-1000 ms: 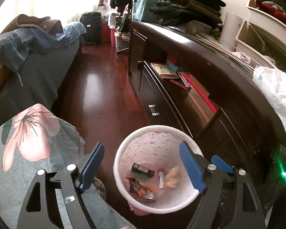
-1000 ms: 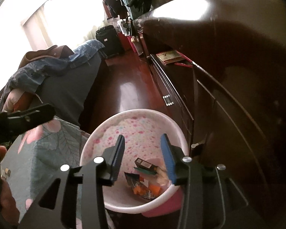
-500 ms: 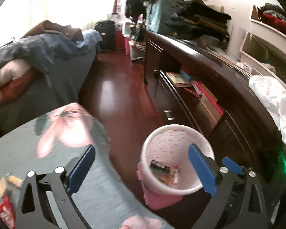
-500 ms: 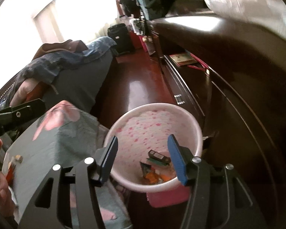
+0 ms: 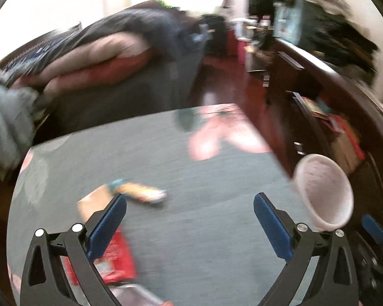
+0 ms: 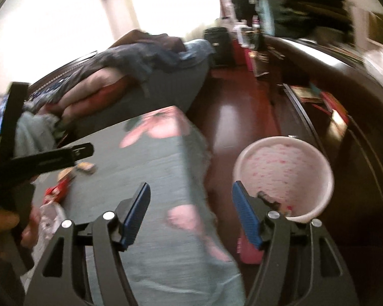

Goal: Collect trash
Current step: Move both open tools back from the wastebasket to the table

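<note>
red wrapper: I see it half hidden behind left finger, lower left
bin contents: blurred, can't identify
clear packet: cut off at bottom edge

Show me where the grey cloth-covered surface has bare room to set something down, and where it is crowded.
Free: the grey cloth between the orange wrapper and the edge beside the pink bin, up to the pink flower print. Crowded: the near-left corner, with the red packet, a brown piece and the wrapper.

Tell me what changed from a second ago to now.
Both views swung from the bin toward the table with its wrappers. The left gripper and right gripper have just been opening, both empty. The bin's trash stays put.
</note>
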Demonstrator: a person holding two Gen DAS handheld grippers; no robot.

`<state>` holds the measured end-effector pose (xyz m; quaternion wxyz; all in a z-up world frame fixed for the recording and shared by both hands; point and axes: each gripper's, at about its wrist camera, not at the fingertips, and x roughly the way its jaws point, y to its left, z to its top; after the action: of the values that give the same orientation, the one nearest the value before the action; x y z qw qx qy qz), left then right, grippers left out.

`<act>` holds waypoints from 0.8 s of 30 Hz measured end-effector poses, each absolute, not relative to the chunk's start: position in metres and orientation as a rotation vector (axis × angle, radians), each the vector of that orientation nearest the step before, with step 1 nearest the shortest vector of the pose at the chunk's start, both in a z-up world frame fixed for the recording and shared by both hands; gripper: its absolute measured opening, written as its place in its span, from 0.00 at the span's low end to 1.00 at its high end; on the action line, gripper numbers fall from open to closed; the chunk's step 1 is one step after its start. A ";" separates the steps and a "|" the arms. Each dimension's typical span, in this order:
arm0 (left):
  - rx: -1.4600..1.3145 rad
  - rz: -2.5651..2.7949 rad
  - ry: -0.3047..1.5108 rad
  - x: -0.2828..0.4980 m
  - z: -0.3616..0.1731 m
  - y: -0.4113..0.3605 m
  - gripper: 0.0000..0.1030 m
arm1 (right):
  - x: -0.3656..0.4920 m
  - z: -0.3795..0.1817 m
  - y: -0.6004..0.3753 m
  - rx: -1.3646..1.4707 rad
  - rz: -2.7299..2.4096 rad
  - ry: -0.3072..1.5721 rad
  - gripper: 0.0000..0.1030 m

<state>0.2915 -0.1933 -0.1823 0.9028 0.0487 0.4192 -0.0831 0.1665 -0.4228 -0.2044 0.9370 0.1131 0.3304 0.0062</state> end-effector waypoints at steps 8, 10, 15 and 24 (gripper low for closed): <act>-0.017 0.005 0.986 0.327 -0.218 -0.121 0.96 | 0.180 -0.198 -0.361 0.147 0.122 0.695 0.66; -0.023 0.016 1.014 0.333 -0.227 -0.113 0.96 | 0.185 -0.197 -0.350 0.134 0.140 0.698 0.66; -0.059 0.020 1.042 0.346 -0.234 -0.102 0.86 | 0.195 -0.193 -0.330 0.115 0.171 0.698 0.66; -0.034 0.037 1.071 0.355 -0.243 -0.091 0.65 | 0.206 -0.185 -0.305 0.075 0.213 0.688 0.66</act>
<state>0.3553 -0.0911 -0.2431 0.8596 -0.0162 0.5104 0.0178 0.2059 -0.3051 -0.1849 0.9352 0.0369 0.3364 0.1041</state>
